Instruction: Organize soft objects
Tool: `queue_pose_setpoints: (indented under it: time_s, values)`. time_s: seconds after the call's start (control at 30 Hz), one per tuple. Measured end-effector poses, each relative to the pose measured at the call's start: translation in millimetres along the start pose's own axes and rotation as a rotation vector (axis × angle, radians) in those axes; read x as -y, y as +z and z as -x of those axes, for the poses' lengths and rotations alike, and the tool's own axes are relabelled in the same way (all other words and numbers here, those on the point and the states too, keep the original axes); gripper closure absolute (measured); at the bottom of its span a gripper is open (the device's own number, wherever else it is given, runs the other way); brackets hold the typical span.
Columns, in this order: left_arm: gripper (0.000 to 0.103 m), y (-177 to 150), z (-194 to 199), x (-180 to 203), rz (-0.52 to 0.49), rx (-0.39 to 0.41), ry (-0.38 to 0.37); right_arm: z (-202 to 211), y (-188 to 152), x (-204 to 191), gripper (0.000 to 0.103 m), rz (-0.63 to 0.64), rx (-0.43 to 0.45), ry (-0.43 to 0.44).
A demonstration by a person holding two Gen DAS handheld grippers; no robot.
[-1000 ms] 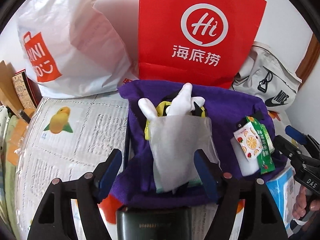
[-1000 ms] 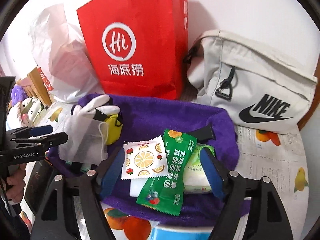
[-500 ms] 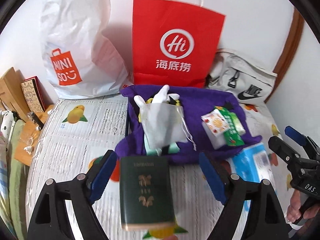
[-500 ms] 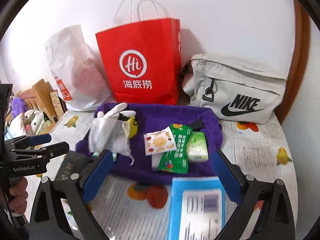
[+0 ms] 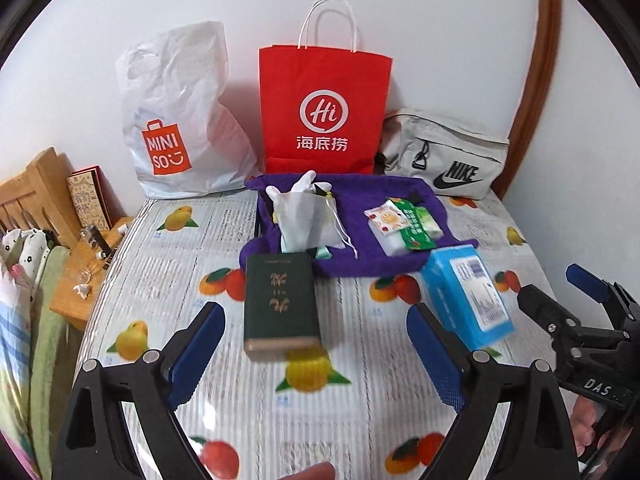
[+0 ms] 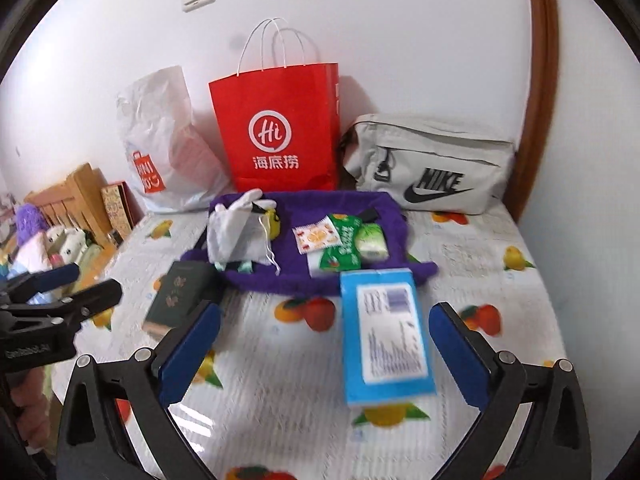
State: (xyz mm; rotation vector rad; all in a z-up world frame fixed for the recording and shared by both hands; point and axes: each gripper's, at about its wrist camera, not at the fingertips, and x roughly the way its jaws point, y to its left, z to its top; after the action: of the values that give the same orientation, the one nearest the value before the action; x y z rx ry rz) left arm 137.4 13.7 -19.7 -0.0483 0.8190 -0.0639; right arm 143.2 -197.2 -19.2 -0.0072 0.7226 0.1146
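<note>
Both tongs, left (image 5: pixel 316 354) and right (image 6: pixel 324 354), just spread wide, empty; soft items grouped on purple cloth (image 5: pixel 360 204), center frame.

bags: 3 – red paper bag (image 5: pixel 325 108), white plastic bag (image 5: pixel 180 120), grey sling bag (image 5: pixel 448 156) | purple cloth (image 5: pixel 384 204): 1 | green book (image 5: pixel 281 304): 1 | blue tissue pack (image 5: pixel 466 294): 1 | snack packets (image 5: pixel 404 224): 3 | drawstring pouch (image 5: pixel 306 222): 1 | grippers: 2 – left gripper (image 5: pixel 314 354), right gripper (image 6: pixel 320 354)
</note>
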Motion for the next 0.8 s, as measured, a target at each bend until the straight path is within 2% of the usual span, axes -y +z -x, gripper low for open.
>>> queue_pose_setpoints:
  time_s: [0.07, 0.47, 0.8]
  values:
    - [0.011, -10, 10, 1, 0.001, 0.008, -0.001, 14, -10, 0, 0.0, -0.003, 0.016, -0.026]
    - [0.011, -57, 54, 9, 0.002, 0.05, 0.018, 78, -59, 0, 0.0, -0.036, 0.064, -0.058]
    - [0.011, -77, 70, 15, -0.007, 0.068, 0.034, 101, -75, -4, 0.0, -0.035, 0.094, -0.053]
